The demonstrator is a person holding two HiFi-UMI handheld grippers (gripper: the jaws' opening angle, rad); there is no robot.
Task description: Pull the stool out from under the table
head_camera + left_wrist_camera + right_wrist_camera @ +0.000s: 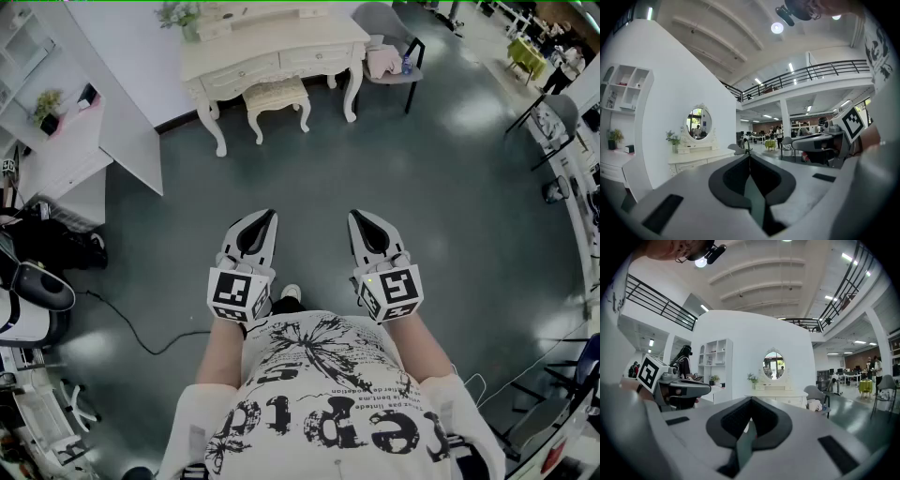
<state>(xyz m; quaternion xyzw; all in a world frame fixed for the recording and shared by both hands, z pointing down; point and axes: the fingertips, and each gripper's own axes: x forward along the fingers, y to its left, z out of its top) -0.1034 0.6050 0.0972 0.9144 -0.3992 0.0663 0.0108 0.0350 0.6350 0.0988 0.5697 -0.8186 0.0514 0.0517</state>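
- The stool [277,98] stands at the upper middle of the head view. It sits between the front legs of the white table [281,37], and its seat is partly under the table's edge.
- The left claw [265,216] is held low in the frame, just left of centre. Its tips point up the frame, and its two jaws are pressed together with nothing between them.
- The right claw [357,217] is beside it, just right of centre. Its jaws are likewise closed tip to tip and empty.
- Both claws are well apart from the stool, with a wide stretch of grey floor [309,169] between. The stool lies almost straight up the frame from the left claw's tips.
- In the right gripper view, the table and its oval mirror [774,364] show beyond the closed tips, at mid-frame.
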